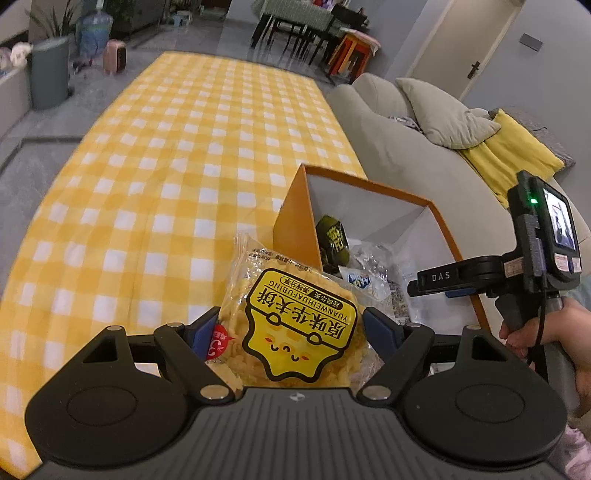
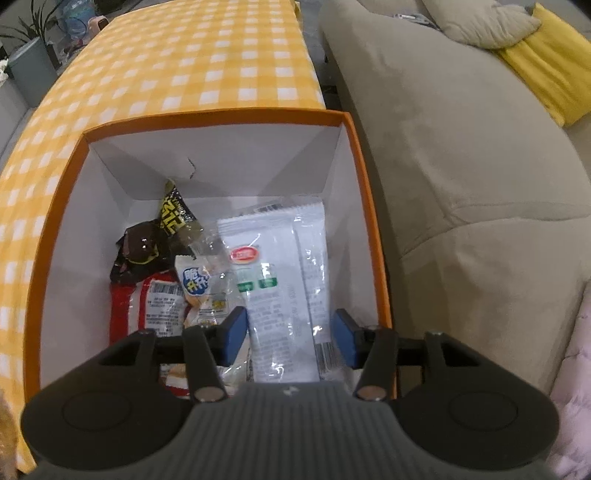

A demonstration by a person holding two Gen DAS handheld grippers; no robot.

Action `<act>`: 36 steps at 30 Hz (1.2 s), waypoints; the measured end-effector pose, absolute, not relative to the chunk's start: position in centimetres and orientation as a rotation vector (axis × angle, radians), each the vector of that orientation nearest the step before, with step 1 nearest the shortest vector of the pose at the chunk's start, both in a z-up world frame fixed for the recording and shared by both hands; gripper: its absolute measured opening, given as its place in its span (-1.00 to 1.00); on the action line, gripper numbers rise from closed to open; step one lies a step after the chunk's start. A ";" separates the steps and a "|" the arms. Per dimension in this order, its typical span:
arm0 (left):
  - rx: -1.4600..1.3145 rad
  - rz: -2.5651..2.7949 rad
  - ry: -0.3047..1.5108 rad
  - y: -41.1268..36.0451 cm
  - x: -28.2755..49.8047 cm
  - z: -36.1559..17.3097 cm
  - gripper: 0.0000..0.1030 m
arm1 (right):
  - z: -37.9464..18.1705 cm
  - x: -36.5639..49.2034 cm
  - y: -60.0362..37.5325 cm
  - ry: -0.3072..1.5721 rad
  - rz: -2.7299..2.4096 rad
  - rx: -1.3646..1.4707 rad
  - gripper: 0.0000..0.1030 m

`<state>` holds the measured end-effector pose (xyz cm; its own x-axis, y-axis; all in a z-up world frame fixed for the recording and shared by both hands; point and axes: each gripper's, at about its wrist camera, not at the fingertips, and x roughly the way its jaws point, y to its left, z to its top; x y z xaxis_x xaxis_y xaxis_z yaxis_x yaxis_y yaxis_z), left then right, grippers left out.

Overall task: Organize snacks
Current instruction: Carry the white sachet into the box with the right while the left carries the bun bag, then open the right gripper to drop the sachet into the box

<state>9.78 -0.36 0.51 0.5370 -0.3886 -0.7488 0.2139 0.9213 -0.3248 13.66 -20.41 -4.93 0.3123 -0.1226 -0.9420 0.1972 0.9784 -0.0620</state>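
Note:
My left gripper point(image 1: 293, 330) is shut on a clear packet of yellow waffle biscuits point(image 1: 295, 295), held above the checked table just left of the orange box point(image 1: 369, 184). In the right wrist view, my right gripper point(image 2: 290, 334) points down into the orange box point(image 2: 221, 114). Its blue pads point(image 2: 236, 332) stand open on either side of a long white packet point(image 2: 273, 266) that lies on the other snacks. A red packet point(image 2: 147, 302), a dark wrapper point(image 2: 142, 243), a black-and-yellow packet point(image 2: 177, 214) and a small blue-and-white packet point(image 2: 195, 284) lie beside it. A hand holds the right gripper point(image 1: 413, 290) over the box.
The box stands at the near right corner of a table with a yellow checked cloth point(image 1: 184, 147). A beige sofa point(image 2: 461, 166) with grey and yellow cushions point(image 1: 513, 147) runs close along the right. A grey bin point(image 1: 50, 74) and dining chairs point(image 1: 295, 33) stand far back.

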 end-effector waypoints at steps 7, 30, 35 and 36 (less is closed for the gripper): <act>-0.184 -0.366 0.900 -0.4 8.7 1.8 0.82 | -2.9 13.2 -20.1 1.183 -0.179 0.087 0.28; -0.138 -0.263 0.967 -6.3 9.8 3.3 0.82 | -1.7 6.6 -24.0 0.898 -0.069 0.342 0.55; -0.161 -0.220 0.972 -10.0 11.8 2.1 0.82 | -2.5 6.2 -26.1 0.867 0.012 0.469 0.55; -0.156 -0.212 0.970 -10.7 12.4 1.7 0.82 | -2.4 6.1 -26.4 0.858 0.027 0.476 0.55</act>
<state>12.35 -10.75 1.74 0.5475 -0.2479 -0.7992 0.1087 0.9681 -0.2259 6.10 -26.41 -2.45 0.6606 0.2106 -0.7206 0.1656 0.8953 0.4135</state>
